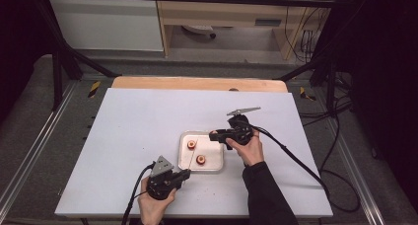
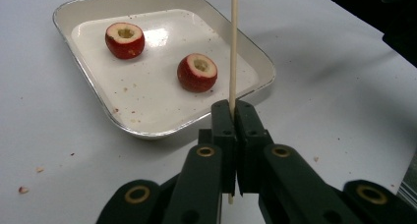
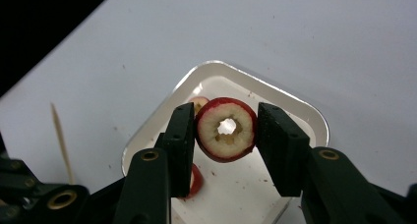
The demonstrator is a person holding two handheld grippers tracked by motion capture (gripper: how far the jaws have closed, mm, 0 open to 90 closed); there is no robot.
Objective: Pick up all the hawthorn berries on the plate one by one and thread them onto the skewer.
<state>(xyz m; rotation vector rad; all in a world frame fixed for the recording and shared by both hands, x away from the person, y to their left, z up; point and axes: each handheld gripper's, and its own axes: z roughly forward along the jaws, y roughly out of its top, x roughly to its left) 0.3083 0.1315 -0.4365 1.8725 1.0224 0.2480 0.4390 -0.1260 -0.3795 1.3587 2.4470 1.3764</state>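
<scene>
Right gripper clamped on a cored red fruit piece, held above the white tray, left gripper pinched together on a thin wooden skewer just off the tray's near edge, two more cored pieces lying in the tray.

Bright overhead light, dark surroundings, soft focus.
</scene>
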